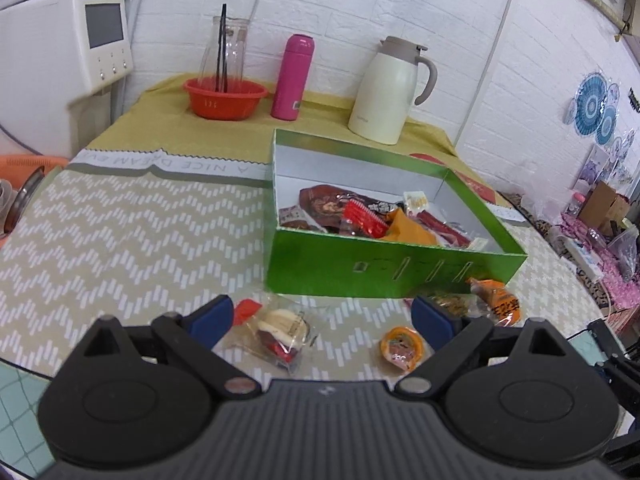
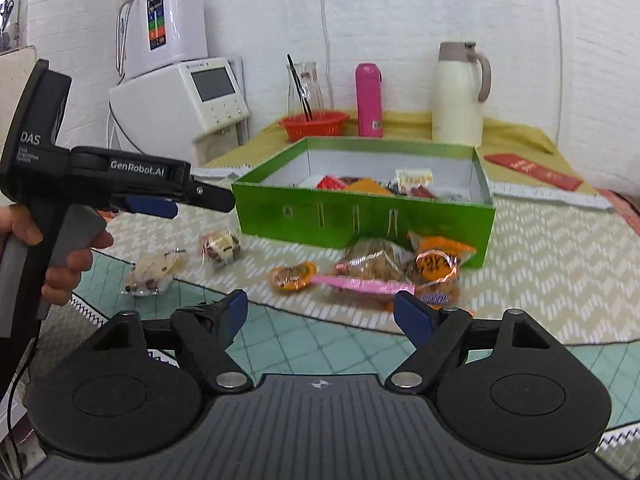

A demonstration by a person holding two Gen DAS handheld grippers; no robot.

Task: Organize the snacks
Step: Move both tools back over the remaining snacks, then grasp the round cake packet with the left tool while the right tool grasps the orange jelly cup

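Observation:
A green box (image 1: 360, 268) holds several snack packets (image 1: 360, 216); it also shows in the right wrist view (image 2: 320, 220). My left gripper (image 1: 322, 316) is open and empty, low over a clear-wrapped pastry (image 1: 280, 328) and a small orange jelly cup (image 1: 401, 347). An orange packet (image 1: 500, 300) lies by the box's front right corner. My right gripper (image 2: 320, 308) is open and empty, just short of a pink bar (image 2: 360, 283), a brown packet (image 2: 376, 260), an orange packet (image 2: 436, 264) and an orange cup (image 2: 292, 276). Two clear-wrapped snacks (image 2: 220, 246) (image 2: 154, 272) lie to the left, under the left gripper (image 2: 192, 196).
At the table's back stand a red basket (image 1: 224, 100) with a glass carafe (image 1: 228, 48), a pink flask (image 1: 292, 76) and a cream thermos jug (image 1: 388, 92). A white appliance (image 1: 68, 52) stands at the left. A red envelope (image 2: 532, 170) lies behind the box. Clutter lies at the far right (image 1: 600, 220).

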